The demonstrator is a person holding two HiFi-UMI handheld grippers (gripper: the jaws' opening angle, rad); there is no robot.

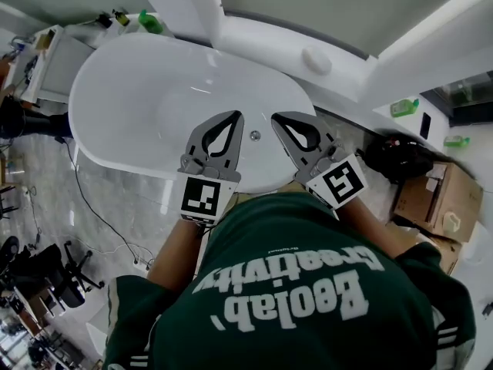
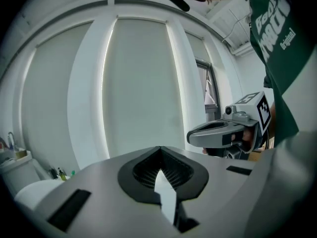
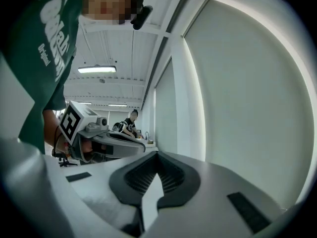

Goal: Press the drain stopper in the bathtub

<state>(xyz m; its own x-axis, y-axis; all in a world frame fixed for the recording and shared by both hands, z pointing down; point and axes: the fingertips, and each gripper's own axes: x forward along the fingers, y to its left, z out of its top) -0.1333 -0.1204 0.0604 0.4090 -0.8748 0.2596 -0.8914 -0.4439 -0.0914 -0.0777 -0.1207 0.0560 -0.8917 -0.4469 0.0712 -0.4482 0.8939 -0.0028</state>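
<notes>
A white oval bathtub (image 1: 115, 99) lies below me in the head view. Its small round metal drain stopper (image 1: 255, 136) shows on the tub floor near the close rim, in the gap between my two grippers. The left gripper (image 1: 233, 117) and the right gripper (image 1: 277, 119) hover side by side above that rim, both shut and holding nothing. In the left gripper view the jaws (image 2: 159, 150) meet at the tip, with the right gripper (image 2: 233, 130) beside them. In the right gripper view the jaws (image 3: 157, 155) are likewise together, and the left gripper (image 3: 104, 140) shows at left. Both gripper views face the wall, not the tub.
A green bottle (image 1: 150, 23) stands at the tub's far end, a round white knob (image 1: 316, 58) on the ledge behind. To the right are green bottles (image 1: 404, 107), a black bag (image 1: 397, 156) and a cardboard box (image 1: 439, 199). Office chairs (image 1: 38, 272) stand at lower left.
</notes>
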